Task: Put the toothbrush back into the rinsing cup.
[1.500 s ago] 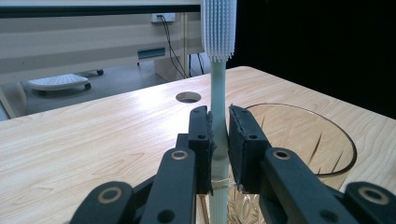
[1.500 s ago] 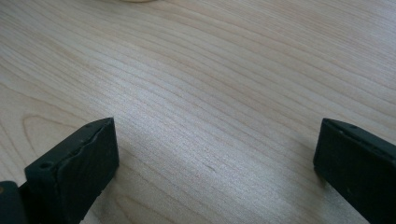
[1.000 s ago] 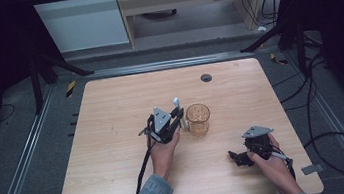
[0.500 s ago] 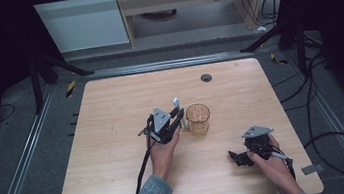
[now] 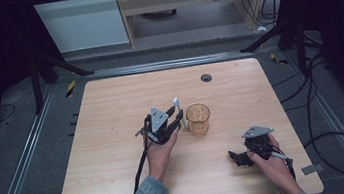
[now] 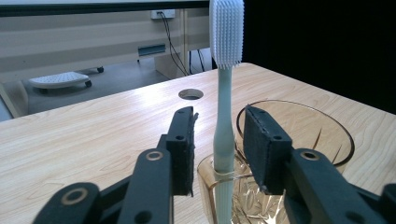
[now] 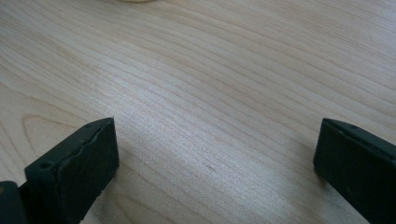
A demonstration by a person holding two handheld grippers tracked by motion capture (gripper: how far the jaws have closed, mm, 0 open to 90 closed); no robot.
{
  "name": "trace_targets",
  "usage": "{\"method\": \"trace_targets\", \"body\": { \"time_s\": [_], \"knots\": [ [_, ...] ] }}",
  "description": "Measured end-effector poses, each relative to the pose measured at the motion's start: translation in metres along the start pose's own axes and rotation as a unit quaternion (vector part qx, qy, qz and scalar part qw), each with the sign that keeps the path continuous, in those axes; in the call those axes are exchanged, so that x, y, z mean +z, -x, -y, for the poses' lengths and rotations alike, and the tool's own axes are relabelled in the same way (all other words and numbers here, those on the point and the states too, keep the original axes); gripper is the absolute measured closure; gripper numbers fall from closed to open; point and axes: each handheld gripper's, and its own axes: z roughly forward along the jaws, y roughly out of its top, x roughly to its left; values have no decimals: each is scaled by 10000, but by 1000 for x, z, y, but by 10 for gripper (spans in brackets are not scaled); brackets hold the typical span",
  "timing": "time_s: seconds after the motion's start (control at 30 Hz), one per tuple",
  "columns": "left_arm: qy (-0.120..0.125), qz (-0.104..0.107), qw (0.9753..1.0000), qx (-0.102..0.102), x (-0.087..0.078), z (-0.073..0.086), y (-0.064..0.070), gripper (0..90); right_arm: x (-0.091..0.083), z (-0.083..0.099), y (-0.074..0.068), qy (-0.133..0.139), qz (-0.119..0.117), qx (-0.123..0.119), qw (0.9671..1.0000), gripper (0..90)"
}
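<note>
A pale green toothbrush [image 6: 223, 116] with white bristles stands upright, head at the top [image 5: 176, 101]. Its lower end shows through the amber glass of a cup [image 6: 299, 121], [image 5: 198, 118]; I cannot tell whether it sits inside. My left gripper [image 6: 217, 140], [image 5: 177, 120] is open, one jaw on each side of the handle with a narrow gap at each pad. My right gripper [image 5: 237, 159] rests low at the front right of the table, held by a hand. In its own view the right gripper [image 7: 215, 172] stands wide open over bare wood with nothing between its jaws.
The wooden table [image 5: 111, 110] has a round cable hole [image 5: 206, 77] at the back. Metal rails and cables run along the floor on both sides. A white cabinet and shelf stand beyond the far edge.
</note>
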Motion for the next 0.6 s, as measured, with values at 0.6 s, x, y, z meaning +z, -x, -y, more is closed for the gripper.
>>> {"method": "trace_targets", "body": {
  "time_s": [0.6],
  "knots": [
    [-225,-23,9996,154,-10,-5,-6,434,0,0,0,0,-1,3,10000,4]
  ]
}}
